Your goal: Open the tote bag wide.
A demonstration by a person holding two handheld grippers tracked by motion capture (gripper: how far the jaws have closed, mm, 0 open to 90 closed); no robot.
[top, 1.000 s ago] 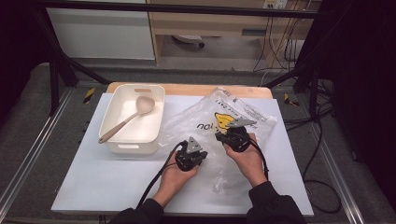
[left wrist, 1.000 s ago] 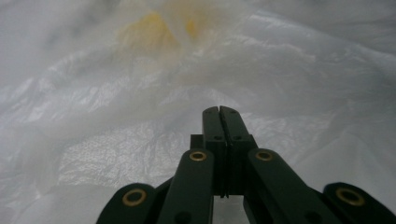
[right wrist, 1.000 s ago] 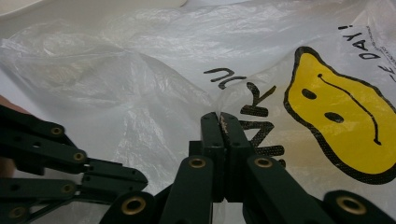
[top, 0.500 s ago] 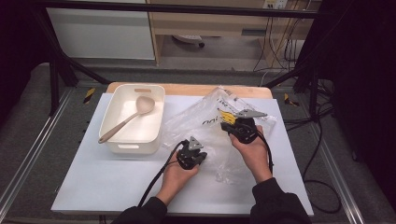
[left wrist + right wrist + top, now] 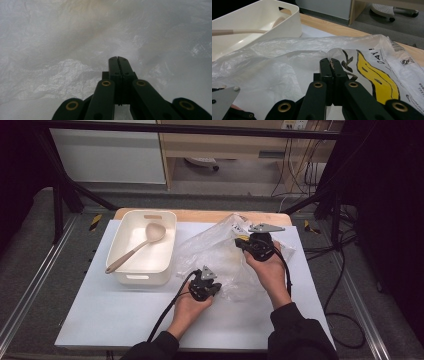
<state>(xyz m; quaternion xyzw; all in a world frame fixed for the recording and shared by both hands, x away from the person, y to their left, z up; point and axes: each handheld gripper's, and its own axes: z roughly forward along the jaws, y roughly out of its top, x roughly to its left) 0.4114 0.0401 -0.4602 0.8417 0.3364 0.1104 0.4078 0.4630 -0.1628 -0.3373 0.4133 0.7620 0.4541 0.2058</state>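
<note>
1. High view: a clear plastic bag [image 5: 225, 255] with yellow print lies crumpled on the white table [image 5: 125, 320], just right of a cream tub [image 5: 142, 247].
2. A beige spoon [image 5: 135, 247] rests tilted inside that tub, its bowl toward the far end.
3. Left gripper [image 5: 204, 285] sits low at the bag's near edge, its jaws pressed together on the film; in the left gripper view the closed gripper tips [image 5: 117, 60] meet against wrinkled plastic.
4. Right gripper [image 5: 257, 245] is held above the bag's far right part, pinching a fold of the bag between its closed jaws.
5. Right gripper view shows that pinch [image 5: 331, 62] beside the bag's yellow and black print.
</note>
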